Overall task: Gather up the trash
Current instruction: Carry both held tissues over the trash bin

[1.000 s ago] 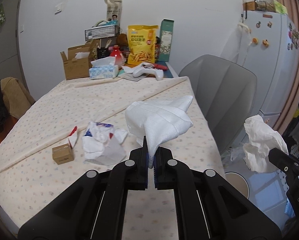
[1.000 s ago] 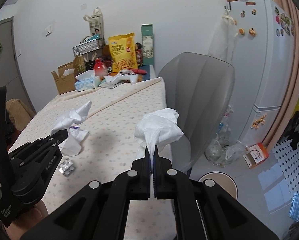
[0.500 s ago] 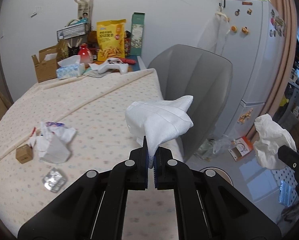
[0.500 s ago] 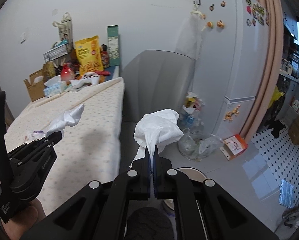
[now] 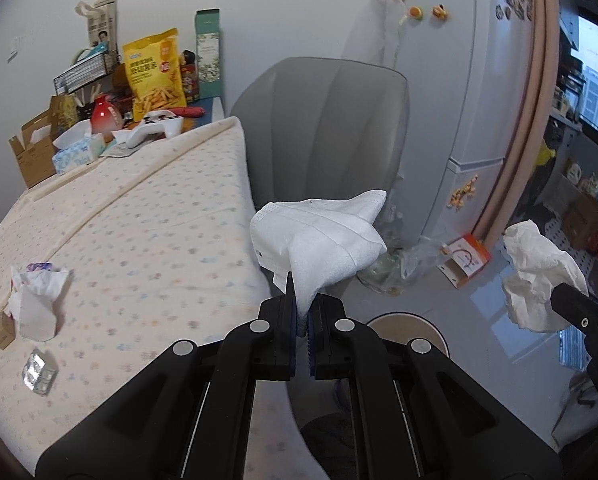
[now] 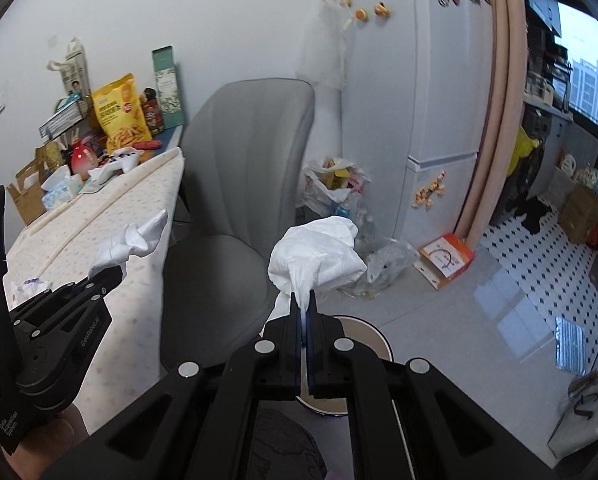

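My left gripper (image 5: 302, 312) is shut on a folded white face mask (image 5: 319, 240), held in the air past the table's right edge. My right gripper (image 6: 305, 312) is shut on a crumpled white tissue (image 6: 319, 256), held above the floor by the chair. Each shows in the other view: the tissue (image 5: 539, 276) at right, the mask (image 6: 135, 240) at left. A round beige-rimmed bin (image 6: 369, 330) sits on the floor just beyond both grippers, mostly hidden. More crumpled paper (image 5: 35, 296), a blister pack (image 5: 39, 372) and a small brown box (image 5: 3, 330) lie on the table.
A grey chair (image 6: 239, 184) stands between the dotted tablecloth table (image 5: 139, 232) and the white fridge (image 6: 439, 100). Plastic bags (image 6: 379, 264) and an orange-white box (image 6: 445, 260) lie on the floor. Snacks, tissue box and cartons crowd the table's far end (image 5: 139, 92).
Both grippers have swung right, away from the table and toward the floor by the chair, each still holding its item. The floor bin has come into view beneath them.
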The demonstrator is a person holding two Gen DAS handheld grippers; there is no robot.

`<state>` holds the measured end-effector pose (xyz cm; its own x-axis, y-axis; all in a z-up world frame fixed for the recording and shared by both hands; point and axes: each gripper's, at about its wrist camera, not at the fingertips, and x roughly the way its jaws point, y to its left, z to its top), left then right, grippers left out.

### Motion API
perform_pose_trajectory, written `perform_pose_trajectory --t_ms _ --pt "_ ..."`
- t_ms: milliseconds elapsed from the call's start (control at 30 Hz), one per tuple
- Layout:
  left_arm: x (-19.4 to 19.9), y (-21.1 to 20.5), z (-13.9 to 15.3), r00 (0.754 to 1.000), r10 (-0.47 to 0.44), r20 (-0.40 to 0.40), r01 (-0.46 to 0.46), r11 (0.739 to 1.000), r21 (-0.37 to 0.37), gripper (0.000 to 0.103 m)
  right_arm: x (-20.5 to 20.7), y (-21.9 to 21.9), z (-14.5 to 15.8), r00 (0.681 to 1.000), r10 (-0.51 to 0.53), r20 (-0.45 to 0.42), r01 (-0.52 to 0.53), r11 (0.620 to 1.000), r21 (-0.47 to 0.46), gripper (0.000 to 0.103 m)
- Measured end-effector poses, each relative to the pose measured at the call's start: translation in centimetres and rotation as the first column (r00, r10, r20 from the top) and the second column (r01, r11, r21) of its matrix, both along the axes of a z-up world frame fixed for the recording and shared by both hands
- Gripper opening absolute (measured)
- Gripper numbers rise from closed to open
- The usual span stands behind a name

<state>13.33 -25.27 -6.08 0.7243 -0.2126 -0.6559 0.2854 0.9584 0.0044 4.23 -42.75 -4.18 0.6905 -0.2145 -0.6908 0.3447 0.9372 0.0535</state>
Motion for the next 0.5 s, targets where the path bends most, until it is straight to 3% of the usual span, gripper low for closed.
perform_pose_trajectory --t_ms 500 --pt "3.1 -6.4 -4.4 0.992 -0.071 -0.102 0.077 0.995 0.063 0.005 2.5 -6.1 -5.9 0.993 -0.066 -0.094 0.074 0.994 0.082 0.003"
